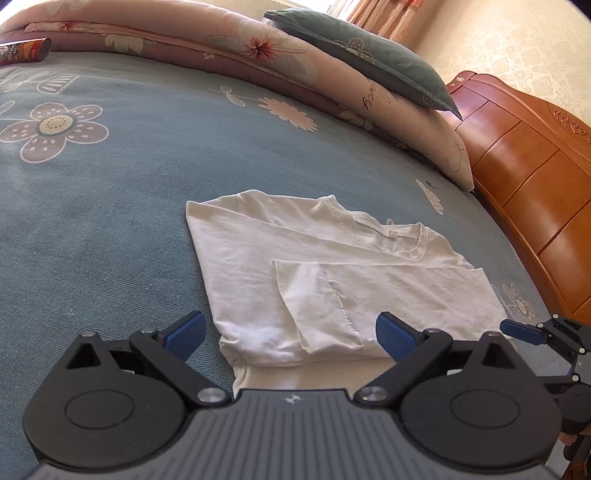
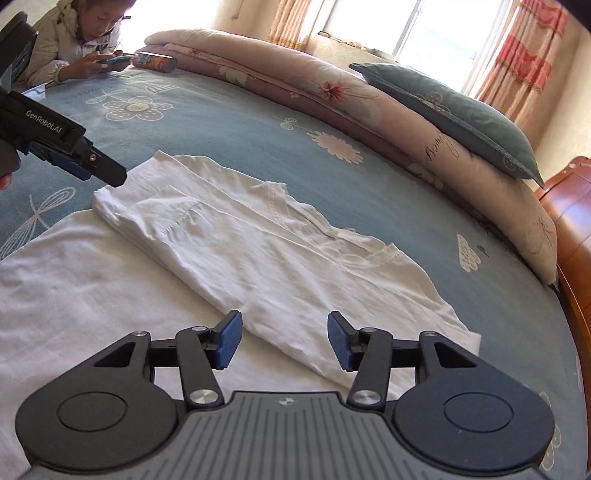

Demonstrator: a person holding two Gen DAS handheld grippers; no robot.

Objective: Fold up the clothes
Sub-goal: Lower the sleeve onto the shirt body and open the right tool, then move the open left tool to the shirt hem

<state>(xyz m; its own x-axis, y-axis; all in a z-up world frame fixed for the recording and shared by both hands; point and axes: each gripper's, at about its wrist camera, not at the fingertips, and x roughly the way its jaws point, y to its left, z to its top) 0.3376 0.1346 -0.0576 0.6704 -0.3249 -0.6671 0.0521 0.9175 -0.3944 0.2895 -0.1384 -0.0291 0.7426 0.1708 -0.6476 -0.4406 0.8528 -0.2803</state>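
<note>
Bed (image 1: 110, 192) with blue floral sheet fills both views; rolled quilt (image 1: 258, 66) and pillow (image 1: 369, 51) along the far side, headboard (image 1: 535, 166) at right. A can (image 2: 155, 61) lies on the far edge, near a person (image 2: 81, 33) looking at a phone.

White shirt (image 2: 258, 251) lies flat mid-bed, partly folded: sides and a sleeve turned in, forming a long strip with the collar (image 2: 384, 256) towards the headboard. In the right view the strip's long axis runs from upper left to lower right. The unfolded lower part spreads wide towards the cameras.

Left gripper (image 1: 291, 332) hovers over the hem-side edge of the strip, jaws spread wide, holding nothing. Right gripper (image 2: 284, 339) sits over the strip's near long edge, closer to the collar end; jaws moderately apart, also holding nothing, with cloth between the pads (image 2: 229, 339) but not pinched.

Key relation: shirt is straight ahead of both tools, each gripper nearer one end of the near edge. Likely next step is a two-handed pinch along that edge, then folding across the long axis.
</note>
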